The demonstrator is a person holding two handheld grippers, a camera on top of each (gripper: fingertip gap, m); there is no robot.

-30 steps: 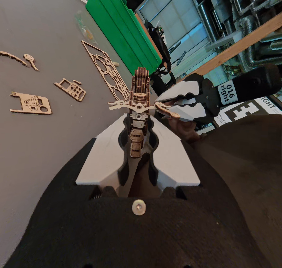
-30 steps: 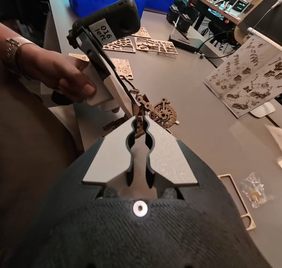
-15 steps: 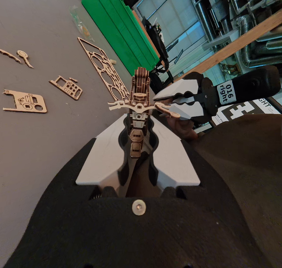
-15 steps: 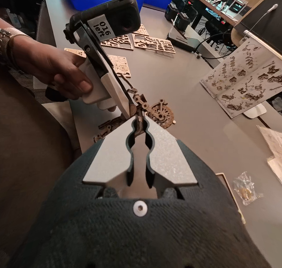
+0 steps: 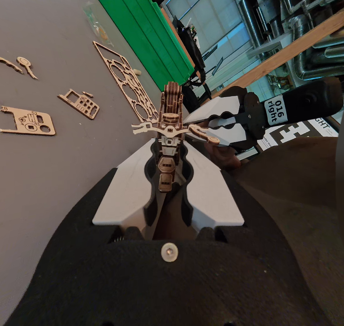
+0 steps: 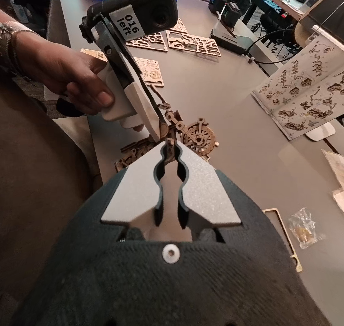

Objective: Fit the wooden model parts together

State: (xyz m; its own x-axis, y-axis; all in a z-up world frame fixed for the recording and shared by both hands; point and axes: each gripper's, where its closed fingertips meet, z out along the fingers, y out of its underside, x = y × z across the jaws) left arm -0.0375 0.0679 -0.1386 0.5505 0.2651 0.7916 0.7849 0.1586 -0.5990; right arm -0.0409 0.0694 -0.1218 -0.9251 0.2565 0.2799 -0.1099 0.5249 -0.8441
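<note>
Only the right wrist view shows the front wheel (image 6: 199, 140). The left gripper (image 5: 168, 144) pinches the wooden motorcycle (image 5: 169, 131), its long axis pointing forward past the tips. The right gripper (image 6: 170, 143) pinches its handlebar (image 5: 203, 134).

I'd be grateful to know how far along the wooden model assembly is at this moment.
Largely built: the wooden motorcycle model already has a spoked wheel, body and handlebar. In hand: the left gripper clamps the model's body, while the right gripper pinches a small piece at the handlebar's end. Left: loose cut pieces and part sheets lie on the table.
</note>
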